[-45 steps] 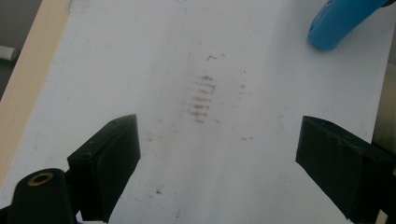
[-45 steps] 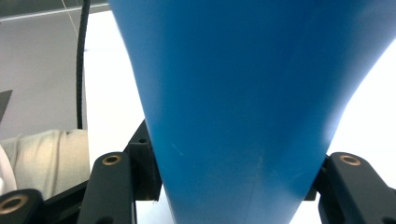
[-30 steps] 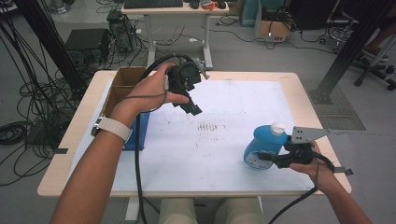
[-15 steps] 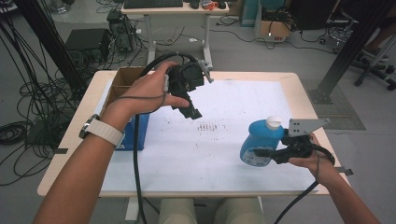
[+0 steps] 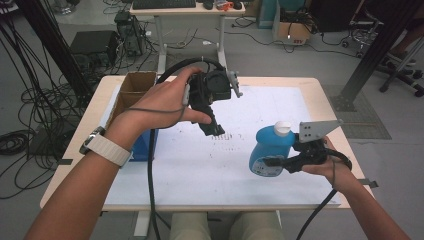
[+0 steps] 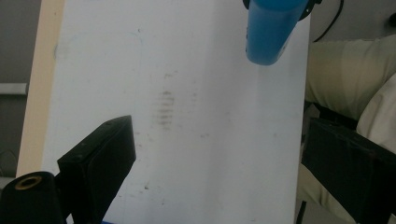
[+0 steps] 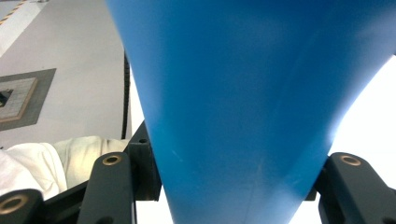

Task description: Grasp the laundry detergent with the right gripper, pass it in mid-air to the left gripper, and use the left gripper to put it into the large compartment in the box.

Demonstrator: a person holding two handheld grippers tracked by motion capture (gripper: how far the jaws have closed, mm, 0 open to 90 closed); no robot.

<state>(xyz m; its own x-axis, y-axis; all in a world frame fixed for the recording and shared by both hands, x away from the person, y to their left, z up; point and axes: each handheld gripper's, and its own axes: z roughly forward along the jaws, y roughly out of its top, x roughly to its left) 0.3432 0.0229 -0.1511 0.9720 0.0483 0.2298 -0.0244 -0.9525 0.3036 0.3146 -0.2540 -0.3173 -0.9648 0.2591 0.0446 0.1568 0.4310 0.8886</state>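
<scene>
Your right gripper (image 5: 280,162) sits nearest you, at the right of the surface (image 5: 280,92), with its jaws clamped on the lower body of the blue bottle (image 5: 270,150). In the right gripper view the blue bottle (image 7: 243,102) stands between both black jaws with its sides against them. The bottle is upright with its white cap (image 5: 283,128) on top, and the left gripper view shows its base clear of the white mat (image 5: 200,165) that covers the surface.

Your left gripper (image 5: 212,129) is farther out, held above the mat left of centre, well apart from the bottle. Its jaws stand wide apart with nothing between them, having just been opening.

Beyond your left hand (image 5: 165,102), an open cardboard box (image 5: 132,85) stands at the far left edge, with a blue box (image 5: 145,147) just in front of it.
</scene>
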